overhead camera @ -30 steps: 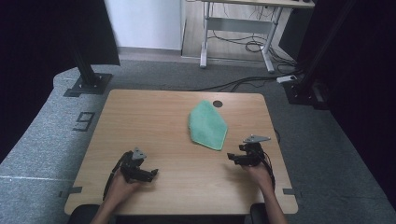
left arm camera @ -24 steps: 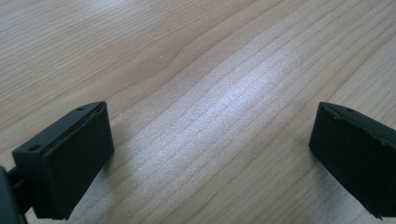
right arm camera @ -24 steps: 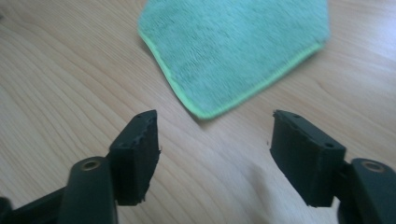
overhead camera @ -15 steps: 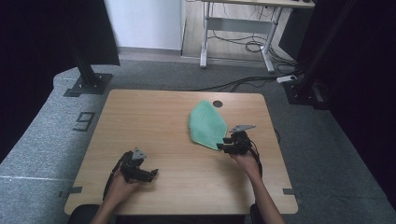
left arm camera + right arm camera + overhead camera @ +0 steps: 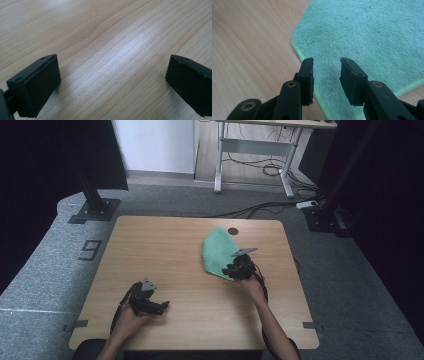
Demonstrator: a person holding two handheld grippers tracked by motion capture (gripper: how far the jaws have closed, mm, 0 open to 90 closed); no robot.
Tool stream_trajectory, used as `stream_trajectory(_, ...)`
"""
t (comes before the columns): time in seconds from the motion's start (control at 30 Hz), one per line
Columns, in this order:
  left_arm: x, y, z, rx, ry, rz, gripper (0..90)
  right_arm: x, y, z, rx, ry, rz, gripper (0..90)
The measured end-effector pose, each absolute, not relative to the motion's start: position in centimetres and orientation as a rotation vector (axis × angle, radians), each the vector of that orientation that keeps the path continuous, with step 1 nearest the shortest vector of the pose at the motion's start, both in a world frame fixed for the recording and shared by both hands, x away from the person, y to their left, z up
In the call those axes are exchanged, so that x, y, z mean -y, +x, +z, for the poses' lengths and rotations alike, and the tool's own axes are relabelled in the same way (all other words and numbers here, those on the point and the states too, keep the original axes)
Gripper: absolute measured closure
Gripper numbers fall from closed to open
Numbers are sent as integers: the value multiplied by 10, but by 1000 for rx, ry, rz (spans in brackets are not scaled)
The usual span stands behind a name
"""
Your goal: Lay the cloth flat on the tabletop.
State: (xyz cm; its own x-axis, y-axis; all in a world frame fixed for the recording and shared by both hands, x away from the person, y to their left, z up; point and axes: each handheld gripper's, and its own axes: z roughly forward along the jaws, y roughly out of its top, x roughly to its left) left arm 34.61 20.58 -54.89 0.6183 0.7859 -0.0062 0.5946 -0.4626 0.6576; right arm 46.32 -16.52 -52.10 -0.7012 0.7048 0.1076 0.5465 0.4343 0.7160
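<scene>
- Green towel (image 5: pixel 219 252): lies flat on the table's (image 5: pixel 165 245) far right part, near the round hole (image 5: pixel 233 231).
- Right gripper (image 5: pixel 326 66): has crossed from bare wood to the towel's near edge; jaws just narrowing, gap remaining, pile not yet pinched; a grasp seems imminent.
- Left gripper (image 5: pixel 110 75): jaws wide, nothing between them, over bare wood, well apart.
- Obstructions: none on the tabletop.

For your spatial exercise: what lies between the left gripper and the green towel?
Bare wooden table separates the left gripper from the green towel, as the high view shows.
</scene>
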Motion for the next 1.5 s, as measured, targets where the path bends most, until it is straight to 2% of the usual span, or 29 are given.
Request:
stream_trajectory(0.2, -206, 346, -549, -1079, 2215, 397, 0, 158, 471, -536, -2497, 1113, 1082, 677)
stream_trajectory(0.33, -206, 346, -549, -1079, 2215, 397, 0, 161, 470, -542, -2485, 1134, 1100, 784)
stream_trajectory(0.43, -206, 346, -549, -1079, 2215, 399, 0, 164, 466, -542, -2504, 1141, 1110, 820)
stream_trajectory(1.5, -206, 346, -548, -1084, 2219, 394, 6, 154, 353, -544, -2645, 947, 1186, 820)
